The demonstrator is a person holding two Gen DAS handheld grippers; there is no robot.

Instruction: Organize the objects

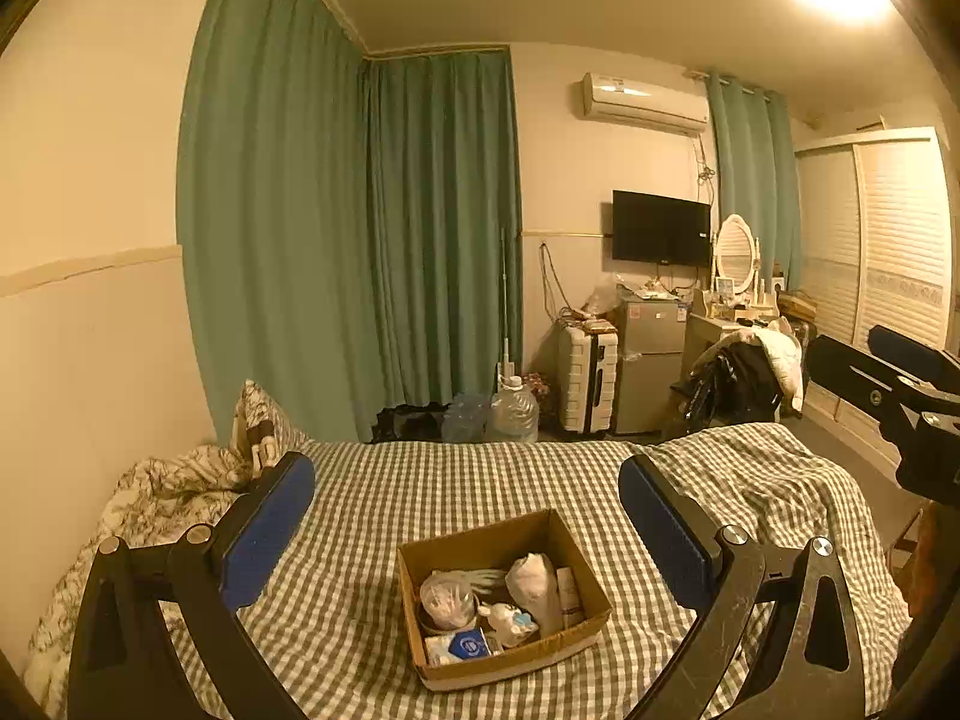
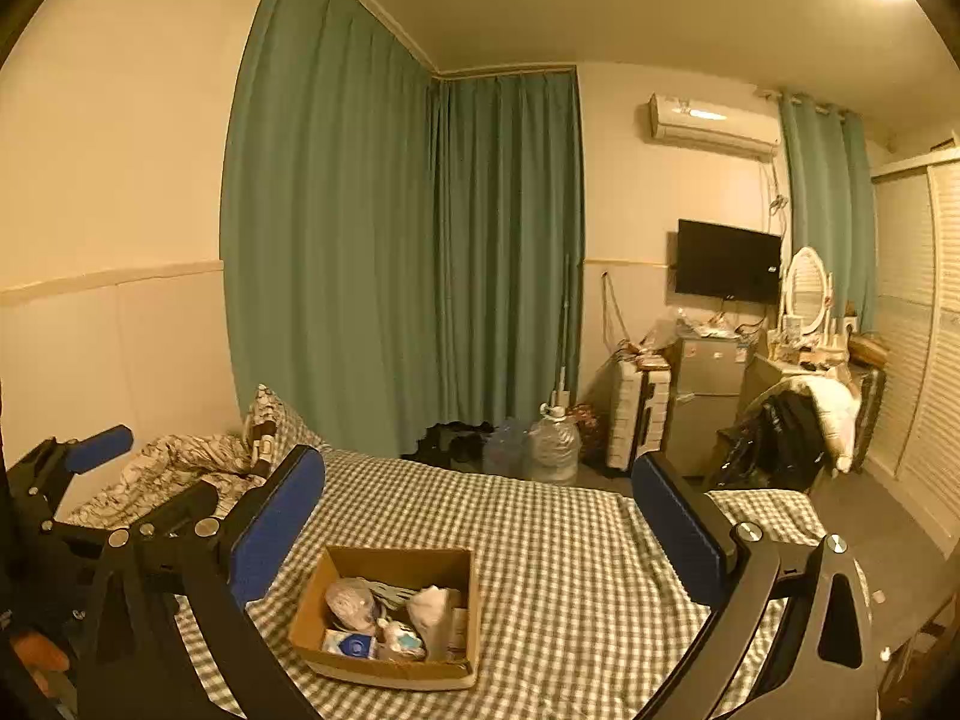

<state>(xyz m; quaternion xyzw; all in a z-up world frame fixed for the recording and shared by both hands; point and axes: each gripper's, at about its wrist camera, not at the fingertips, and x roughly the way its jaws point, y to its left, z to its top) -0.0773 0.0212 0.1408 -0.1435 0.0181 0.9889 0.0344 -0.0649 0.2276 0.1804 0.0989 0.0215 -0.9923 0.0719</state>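
Two grippers, the left gripper (image 1: 467, 531) and the right gripper (image 2: 478, 534), hover spread wide and empty above a cardboard box (image 1: 501, 594) of small packets on the checked bedspread (image 1: 468, 480).

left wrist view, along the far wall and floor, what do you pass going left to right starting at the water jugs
water jugs → white suitcase → small silver fridge → chair piled with clothes → white louvered wardrobe
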